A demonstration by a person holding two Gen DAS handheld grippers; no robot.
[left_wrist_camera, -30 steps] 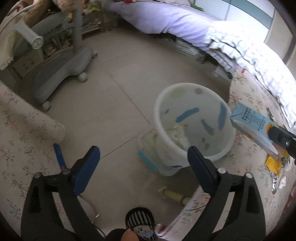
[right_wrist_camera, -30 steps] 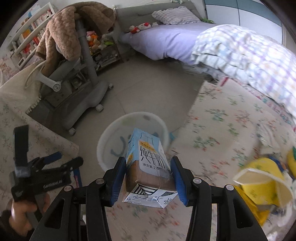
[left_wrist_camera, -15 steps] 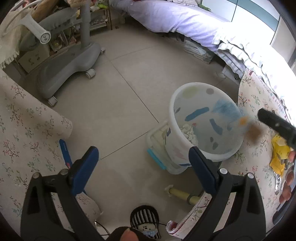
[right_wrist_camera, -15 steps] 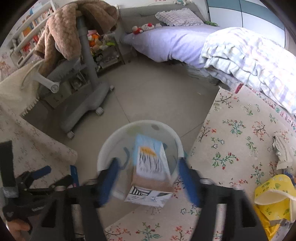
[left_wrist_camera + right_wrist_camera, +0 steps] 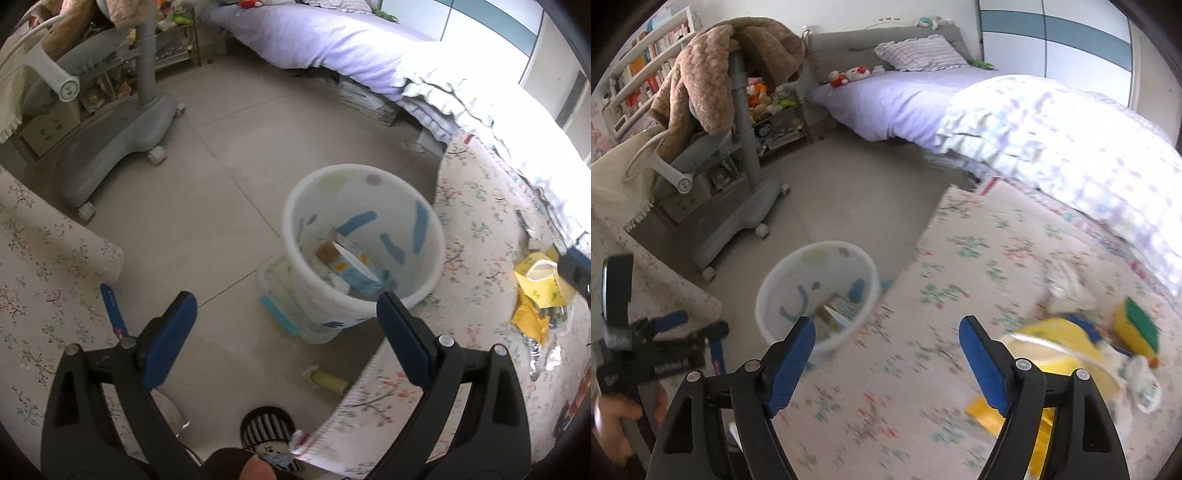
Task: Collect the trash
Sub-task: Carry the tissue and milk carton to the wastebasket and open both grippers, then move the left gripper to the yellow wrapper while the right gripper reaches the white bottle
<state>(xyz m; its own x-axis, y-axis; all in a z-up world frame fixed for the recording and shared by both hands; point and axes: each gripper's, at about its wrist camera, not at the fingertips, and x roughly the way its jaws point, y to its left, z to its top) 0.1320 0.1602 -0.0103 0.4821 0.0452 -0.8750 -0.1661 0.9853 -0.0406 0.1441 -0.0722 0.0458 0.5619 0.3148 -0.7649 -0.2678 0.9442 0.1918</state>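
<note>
The white bin stands on the tiled floor just beside the edge of the floral mat, and it already holds 1 milk carton, lying tilted against the inner wall on top of pale crumpled waste. So 1 piece is in, by my reading, and a fair share of the job is left: a cluster of trash lies on the mat, well apart from the bin.

Largest of that cluster is the yellow bag, crumpled and gaping open at its mouth, likely light and easy to crush when pinched. Next to it sits a smaller yellow pack with a green end, then a white crumpled wrapper; motion blur here makes the smaller scraps hard to tell apart.

The right gripper hangs over the mat between bin and bag, its jaws opening and nothing between them. The left gripper points down at the floor near the bin, jaws wide apart and empty.
</note>
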